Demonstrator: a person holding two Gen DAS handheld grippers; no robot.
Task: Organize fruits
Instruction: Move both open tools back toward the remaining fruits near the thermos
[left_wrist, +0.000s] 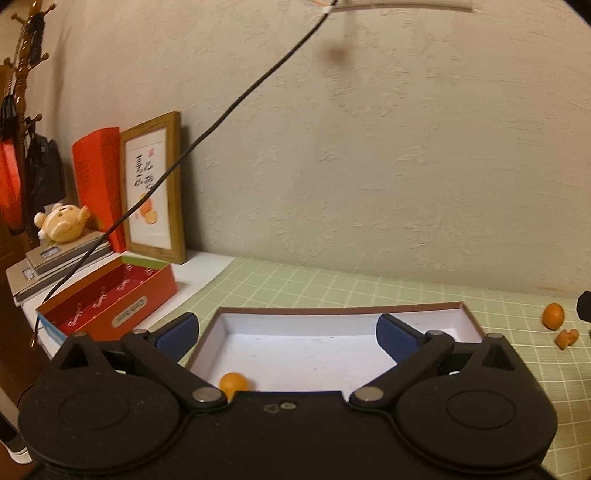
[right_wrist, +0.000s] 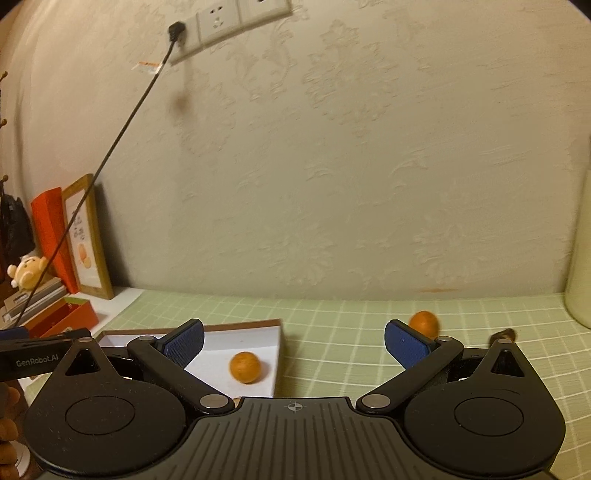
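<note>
A shallow white box (left_wrist: 332, 317) with a brown rim lies on the green checked mat. One small orange (left_wrist: 233, 383) sits inside it near the front left corner; the right wrist view shows the same box (right_wrist: 258, 328) with an orange (right_wrist: 245, 366) in it. My left gripper (left_wrist: 288, 332) is open and empty above the box. My right gripper (right_wrist: 294, 343) is open and empty, over the mat right of the box. Another orange (left_wrist: 553, 315) and a small orange piece (left_wrist: 567, 338) lie on the mat to the right; that orange (right_wrist: 424, 322) sits just behind my right finger.
A red open box (left_wrist: 110, 299), a framed picture (left_wrist: 155, 188), a red carton (left_wrist: 98, 177), stacked scales with a plush bear (left_wrist: 62, 221) stand at the left. A black cable (left_wrist: 221, 122) hangs from the wall socket (right_wrist: 221, 22). A pale container (right_wrist: 580, 258) stands far right.
</note>
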